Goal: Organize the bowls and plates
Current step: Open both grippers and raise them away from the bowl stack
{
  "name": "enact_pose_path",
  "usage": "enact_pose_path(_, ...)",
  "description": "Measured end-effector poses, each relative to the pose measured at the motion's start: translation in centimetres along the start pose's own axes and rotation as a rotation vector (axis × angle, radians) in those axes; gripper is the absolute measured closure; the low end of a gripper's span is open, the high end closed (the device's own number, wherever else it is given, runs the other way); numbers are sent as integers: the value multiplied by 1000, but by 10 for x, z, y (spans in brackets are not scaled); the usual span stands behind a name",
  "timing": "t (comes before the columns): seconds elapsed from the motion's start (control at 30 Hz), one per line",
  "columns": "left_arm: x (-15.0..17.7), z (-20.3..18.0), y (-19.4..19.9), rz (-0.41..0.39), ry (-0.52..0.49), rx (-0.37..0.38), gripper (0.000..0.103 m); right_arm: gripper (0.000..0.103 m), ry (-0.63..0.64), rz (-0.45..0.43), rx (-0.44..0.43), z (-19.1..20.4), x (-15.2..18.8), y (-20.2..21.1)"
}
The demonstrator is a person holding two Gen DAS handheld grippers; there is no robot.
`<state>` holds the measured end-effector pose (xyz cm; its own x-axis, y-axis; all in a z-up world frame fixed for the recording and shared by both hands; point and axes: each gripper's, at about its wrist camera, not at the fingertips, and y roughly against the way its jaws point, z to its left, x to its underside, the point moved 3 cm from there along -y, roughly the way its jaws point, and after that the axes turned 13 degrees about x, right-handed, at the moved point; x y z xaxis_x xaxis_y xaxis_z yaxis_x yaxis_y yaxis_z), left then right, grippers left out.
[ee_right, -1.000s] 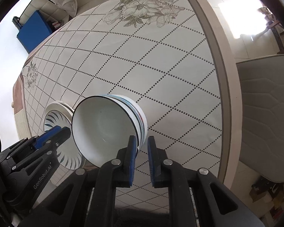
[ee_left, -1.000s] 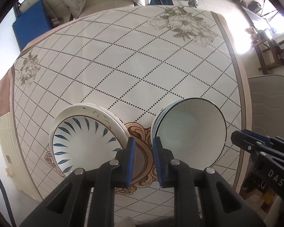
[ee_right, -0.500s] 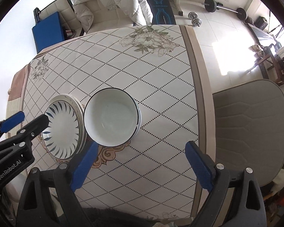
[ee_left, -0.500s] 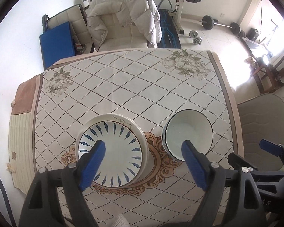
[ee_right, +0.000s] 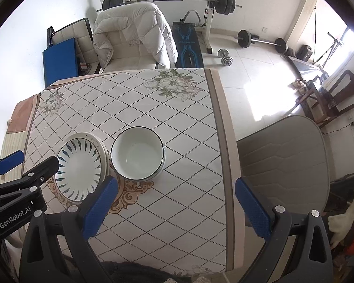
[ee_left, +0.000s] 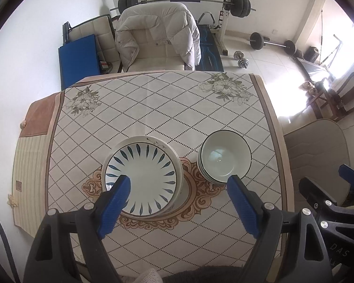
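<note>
Home-gym room, cloth-covered worktop [ee_left: 153, 99]. Plates [ee_left: 142, 173] stacked lower centre of the left view, bowls [ee_left: 225, 156] nested just right. Left gripper [ee_left: 177, 198] and right gripper [ee_right: 175, 202] both wide open, empty, above the worktop. Sorting looks done; nothing loose visible.

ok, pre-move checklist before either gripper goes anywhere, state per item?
1. Left gripper empty: ok, jaws wide, just opened, nothing between them.
2. Right gripper empty: ok, jaws wide, just opened, nothing held.
3. Plate stack settled flat on the table: ok.
4. Bowl stack nested and upright: ok, several rims show.
5. Stacks apart: ok in the left wrist view; they nearly touch in the right wrist view.
6. Any loose dishes left on the table: ok, none visible.
</note>
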<state>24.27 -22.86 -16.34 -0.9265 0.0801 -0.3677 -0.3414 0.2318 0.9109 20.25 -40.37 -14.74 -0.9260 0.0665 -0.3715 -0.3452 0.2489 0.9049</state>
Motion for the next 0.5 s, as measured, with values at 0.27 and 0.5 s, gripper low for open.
enact_pose_path(0.27, 10, -8, 15, -24, -3, 6, 20, 2, -19, -46, -1, -8, 5, 29)
enact_pose_path(0.5, 8, -17, 23, -55, -22, 4, 20, 2, -33, -61, -32, -13, 6, 41)
